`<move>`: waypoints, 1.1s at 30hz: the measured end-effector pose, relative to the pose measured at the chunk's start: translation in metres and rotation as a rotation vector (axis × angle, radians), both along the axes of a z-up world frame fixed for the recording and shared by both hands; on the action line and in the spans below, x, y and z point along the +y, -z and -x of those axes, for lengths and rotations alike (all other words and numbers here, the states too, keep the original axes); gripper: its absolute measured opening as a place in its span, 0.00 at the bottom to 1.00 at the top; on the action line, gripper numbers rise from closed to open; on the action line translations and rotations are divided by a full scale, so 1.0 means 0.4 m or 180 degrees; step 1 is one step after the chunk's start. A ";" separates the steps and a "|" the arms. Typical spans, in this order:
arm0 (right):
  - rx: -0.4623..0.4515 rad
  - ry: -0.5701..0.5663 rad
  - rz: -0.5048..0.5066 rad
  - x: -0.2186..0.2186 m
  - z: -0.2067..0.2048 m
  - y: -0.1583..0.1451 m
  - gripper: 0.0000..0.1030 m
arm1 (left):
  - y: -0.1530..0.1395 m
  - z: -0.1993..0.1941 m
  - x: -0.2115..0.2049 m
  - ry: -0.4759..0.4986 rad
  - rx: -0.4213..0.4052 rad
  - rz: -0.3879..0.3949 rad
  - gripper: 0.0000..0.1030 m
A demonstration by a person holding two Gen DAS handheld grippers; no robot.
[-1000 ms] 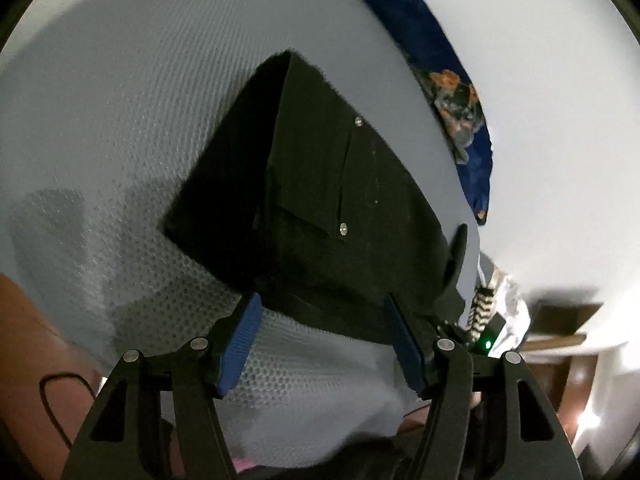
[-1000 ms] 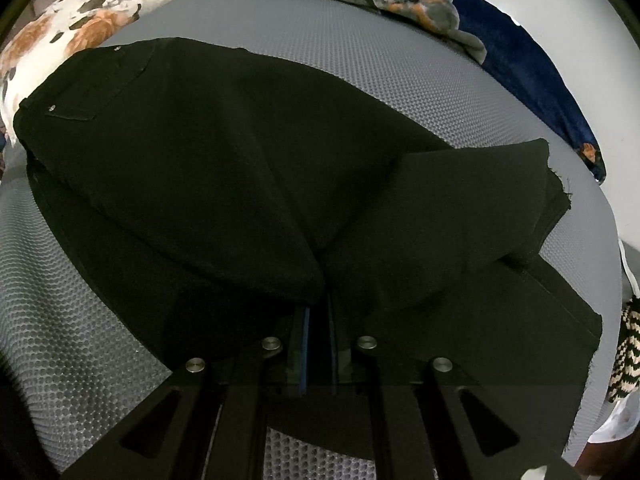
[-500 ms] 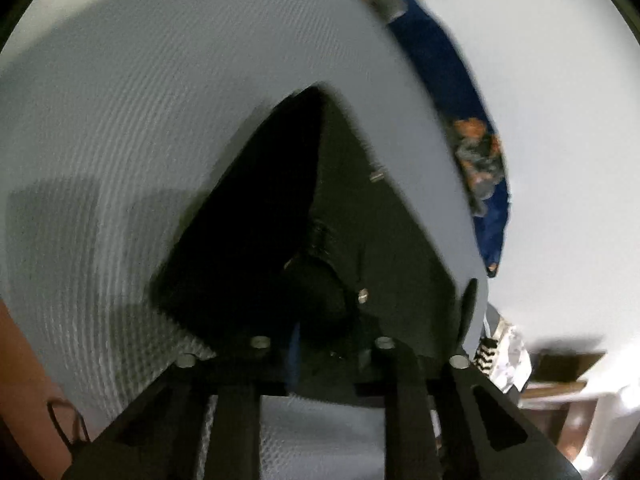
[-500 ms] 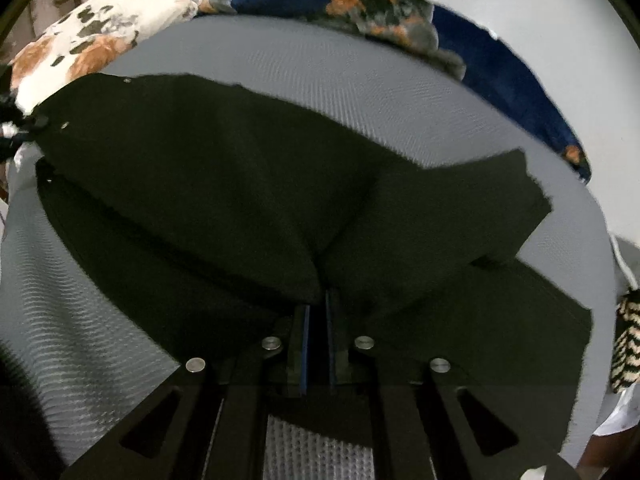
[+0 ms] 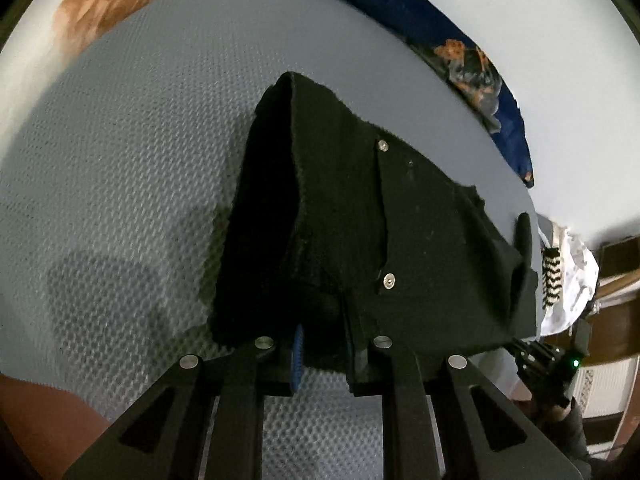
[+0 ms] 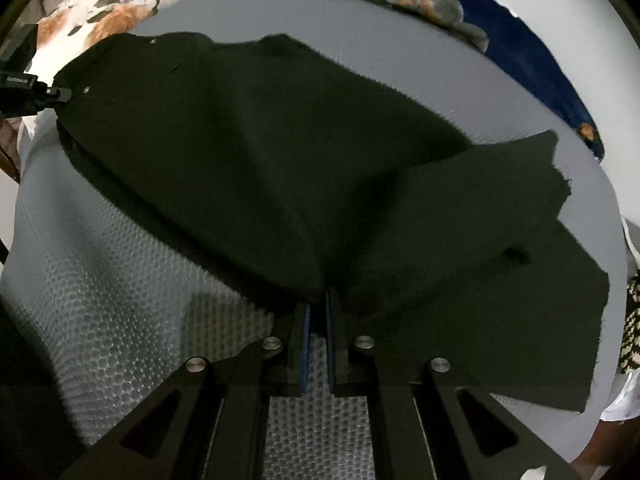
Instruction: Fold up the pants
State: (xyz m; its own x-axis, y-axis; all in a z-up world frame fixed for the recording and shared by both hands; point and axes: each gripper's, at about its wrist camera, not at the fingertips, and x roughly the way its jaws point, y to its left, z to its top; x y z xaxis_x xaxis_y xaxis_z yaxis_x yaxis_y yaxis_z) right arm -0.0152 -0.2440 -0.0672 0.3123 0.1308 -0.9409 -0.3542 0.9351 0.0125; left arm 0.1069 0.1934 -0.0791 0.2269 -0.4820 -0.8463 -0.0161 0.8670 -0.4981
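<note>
Black pants [image 5: 400,240] lie on a grey mesh mattress [image 5: 140,160]. My left gripper [image 5: 325,334] is shut on their waist end, by the pocket with two metal rivets, and that corner stands raised. In the right wrist view the pants [image 6: 260,160] spread across the bed, and my right gripper [image 6: 318,304] is shut on a pinched fold at their near edge. The leg ends [image 6: 520,280] hang to the right. The left gripper [image 6: 48,92] shows at the far left, holding the waist. The right gripper [image 5: 548,360] appears at the lower right of the left wrist view.
A white pillow with brown flowers [image 6: 112,12] lies at the head of the bed. A dark blue floral cloth [image 6: 520,40] runs along the far edge by the white wall. A black-and-white zigzag cloth [image 5: 552,276] and white fabric hang off the right side.
My left gripper went from open around the waist end to shut on it. The right gripper stayed shut on the fold and pulled it up and towards me, lifting the pants off the mattress.
</note>
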 end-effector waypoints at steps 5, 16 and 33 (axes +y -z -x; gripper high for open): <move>0.0073 0.0012 -0.0105 -0.015 -0.004 -0.008 0.05 | 0.004 0.026 -0.024 0.0195 0.0002 -0.0252 0.17; 0.0230 0.0191 -0.0362 -0.035 -0.066 0.018 0.08 | -0.028 0.050 -0.035 0.0173 0.0092 -0.0576 0.47; 0.0130 0.0466 -0.0866 -0.093 -0.053 -0.017 0.13 | -0.222 0.178 -0.408 0.1574 -0.1476 -0.0812 0.60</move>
